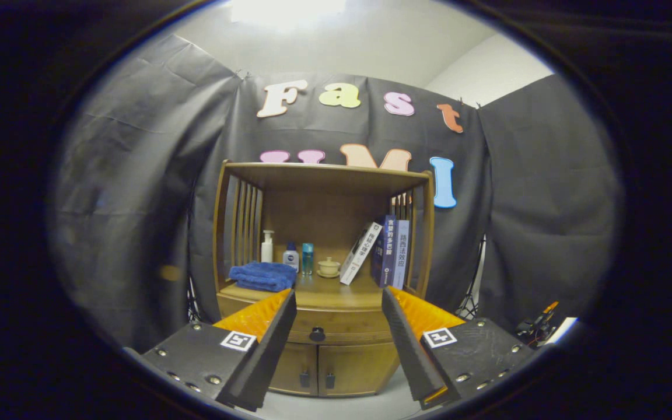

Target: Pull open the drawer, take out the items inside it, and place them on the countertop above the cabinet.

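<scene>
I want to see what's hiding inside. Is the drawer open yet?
Shut. The drawer front sits flush with the cabinet, its knob untouched between the open gripper fingers.

The hand-held gripper (339, 300) has two wedge-shaped ribbed fingers on screwed plates bearing square black-and-white markers.

Gripper (339, 300): fingers spread wide, gripping nothing, well short of the cabinet.
Drawer (336, 331): shut, dark knob (317, 334) seen between the fingers.
Cabinet (324, 268): wooden, two closed doors (319, 368) below the drawer.
Countertop (324, 294): folded blue towel (263, 276) on one side, then pump bottle (267, 246), two small bottles (299, 257), lidded cup (329, 266).
Books (384, 252): three, one leaning, by the slatted side opposite the towel.
</scene>
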`<state>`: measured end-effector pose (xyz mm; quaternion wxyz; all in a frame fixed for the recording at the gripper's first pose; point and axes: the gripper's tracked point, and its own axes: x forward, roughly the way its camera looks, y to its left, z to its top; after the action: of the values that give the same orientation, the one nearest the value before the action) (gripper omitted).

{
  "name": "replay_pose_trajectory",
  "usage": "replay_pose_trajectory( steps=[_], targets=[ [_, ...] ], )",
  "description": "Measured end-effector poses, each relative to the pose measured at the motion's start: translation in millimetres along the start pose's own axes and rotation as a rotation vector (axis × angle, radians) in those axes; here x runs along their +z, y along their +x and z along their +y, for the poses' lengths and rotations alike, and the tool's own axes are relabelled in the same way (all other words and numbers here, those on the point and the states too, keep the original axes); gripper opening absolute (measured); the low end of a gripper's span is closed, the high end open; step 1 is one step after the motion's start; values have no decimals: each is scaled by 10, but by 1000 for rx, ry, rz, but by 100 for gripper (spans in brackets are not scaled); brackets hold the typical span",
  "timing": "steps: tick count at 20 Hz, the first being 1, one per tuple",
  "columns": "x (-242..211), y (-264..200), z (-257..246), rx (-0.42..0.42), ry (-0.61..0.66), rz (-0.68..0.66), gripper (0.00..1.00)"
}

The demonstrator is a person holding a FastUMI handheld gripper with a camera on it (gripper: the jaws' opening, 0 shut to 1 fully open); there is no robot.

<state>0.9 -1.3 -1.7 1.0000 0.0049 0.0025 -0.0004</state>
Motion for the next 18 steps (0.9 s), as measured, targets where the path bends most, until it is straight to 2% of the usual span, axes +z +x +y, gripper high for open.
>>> replay_pose_trajectory(
  steps=[10, 18],
  targets=[
    [-63, 8, -48, -15, 15, -10, 89],
    [-145, 461, 164, 34, -8, -47, 89]
  ],
)
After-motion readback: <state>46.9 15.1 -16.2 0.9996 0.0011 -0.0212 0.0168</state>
